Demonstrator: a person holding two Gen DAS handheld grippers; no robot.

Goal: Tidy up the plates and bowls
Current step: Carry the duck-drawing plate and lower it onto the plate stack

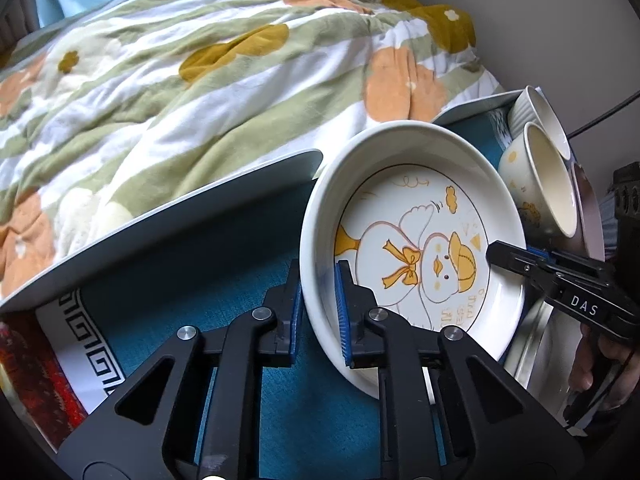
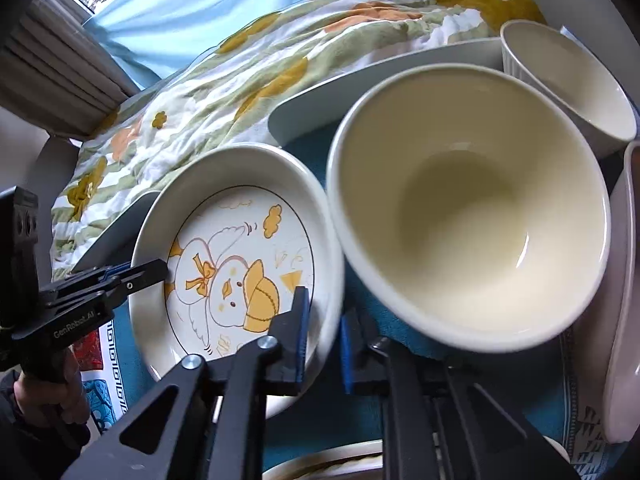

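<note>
- Pinching opposite walls of the duck plate (image 1: 412, 240), our left gripper (image 1: 318, 312) and right gripper (image 2: 324, 320) each have fingers pressed onto its rim.
- We judge the plate stiff, glazed, slippery and breakable; the raised rim suits gripping.
- Just beside the plate stands a smooth cream bowl (image 2: 468, 208); under the plate, a teal cloth (image 1: 224, 248).

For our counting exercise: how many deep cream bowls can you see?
2: a smooth cream ceramic bowl beside the duck-picture plate, and a ribbed cream ceramic bowl behind it. Others may be hidden.
</note>
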